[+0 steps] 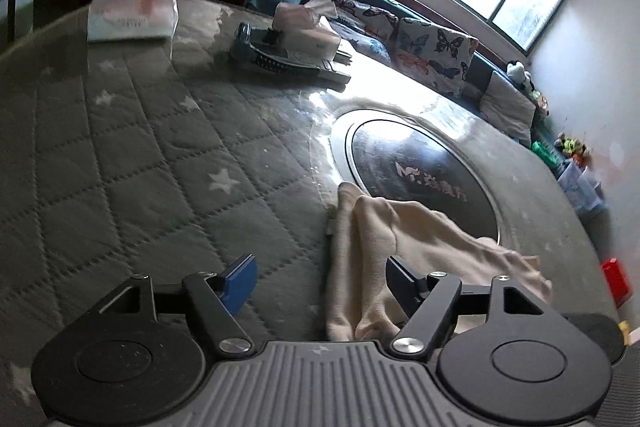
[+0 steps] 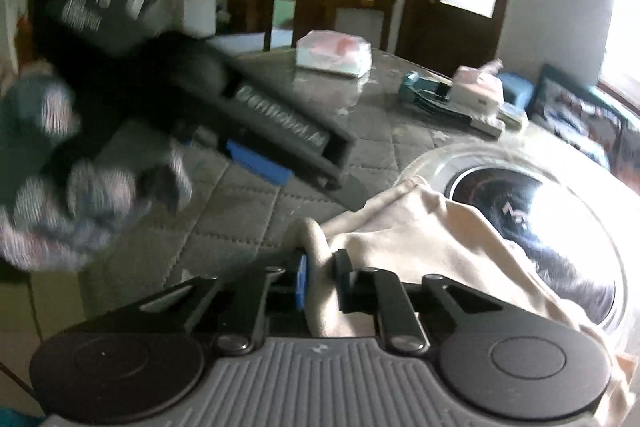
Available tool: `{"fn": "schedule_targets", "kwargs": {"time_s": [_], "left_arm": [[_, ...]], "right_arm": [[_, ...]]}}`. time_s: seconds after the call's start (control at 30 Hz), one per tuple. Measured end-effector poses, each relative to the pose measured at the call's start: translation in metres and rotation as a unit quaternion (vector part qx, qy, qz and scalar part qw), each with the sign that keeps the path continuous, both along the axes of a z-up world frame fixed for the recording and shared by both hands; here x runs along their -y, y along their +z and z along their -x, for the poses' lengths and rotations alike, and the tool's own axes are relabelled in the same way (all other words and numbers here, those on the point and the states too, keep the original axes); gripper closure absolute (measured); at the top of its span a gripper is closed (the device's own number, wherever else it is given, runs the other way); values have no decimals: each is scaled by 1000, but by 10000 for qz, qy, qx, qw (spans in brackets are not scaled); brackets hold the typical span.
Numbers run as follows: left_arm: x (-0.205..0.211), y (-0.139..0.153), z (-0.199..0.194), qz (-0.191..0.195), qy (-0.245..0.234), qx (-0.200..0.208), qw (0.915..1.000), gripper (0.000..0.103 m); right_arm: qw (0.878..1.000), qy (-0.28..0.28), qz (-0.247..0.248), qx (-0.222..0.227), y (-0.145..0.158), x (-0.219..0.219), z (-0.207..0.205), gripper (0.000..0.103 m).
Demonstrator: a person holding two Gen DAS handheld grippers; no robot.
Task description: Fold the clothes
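1. Cream cotton is the story in the left wrist view: the cream garment lies crumpled on the grey quilted table cover, with one bunched end running in between the fingers of the left gripper and the rest trailing away to the far right, over the rim of the round black cooktop.

2. Same view, and the left gripper's jaws stand spread wide. The blue pad on the left has bare quilt in front of it; the dark finger on the right sits against or over a fold. Nothing is pinched here, so the cloth rests loose between the fingers, nearer the right one.

3. Over to the right wrist view: the right gripper is pressed together on a rolled edge of that cloth, a thick fold nipped between the blue pad and the black one. From the pinch the fabric fans out to the right and far side, toward the cooktop.

4. Still in this view, the other gripper hangs to the far left, held in a patterned glove, its tip just short of the cloth's far edge.

5. My call: the garment's long axis runs from the near left out to the far right, and the right hand already owns the near end. The free hand sits closest to the far left edge, so that is its natural grab.
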State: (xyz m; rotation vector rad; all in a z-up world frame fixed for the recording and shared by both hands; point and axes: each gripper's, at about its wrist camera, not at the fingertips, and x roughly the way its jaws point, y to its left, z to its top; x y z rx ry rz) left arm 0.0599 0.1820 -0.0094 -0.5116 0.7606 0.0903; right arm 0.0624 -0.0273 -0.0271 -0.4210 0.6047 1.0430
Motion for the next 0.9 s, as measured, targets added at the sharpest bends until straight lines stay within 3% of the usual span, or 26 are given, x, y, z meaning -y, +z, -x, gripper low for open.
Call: {"fn": "schedule_targets", "kwargs": {"time_s": [0.2,0.47,0.5,0.7,0.83,0.9], "left_arm": [[-2,-4,-9,614,109,-143,9980,28],[3,-11,-23,1438,195,-305,9889,30],[4,-12,-24,1502,181,-317,9880,32],[10,-21,-28,1709,48,-407,9844,80],[12,-23,-28,1632,13,-406,9858,86],[13,-22,-28,1575,-8,-404,9867,86]], "right_arm": [[9966,-221,-577,-554,19,22,-18,93],[9935,-266,-886,-668,30,38,-21,94],[9935,-244,-886,-671,31,39,-20,94],[9939,-67,-870,-669,30,39,-9,94],[9944,-50,-804,-677,25,38,-8,93],[9940,-135,-817,-718,23,43,-10,87]]}}
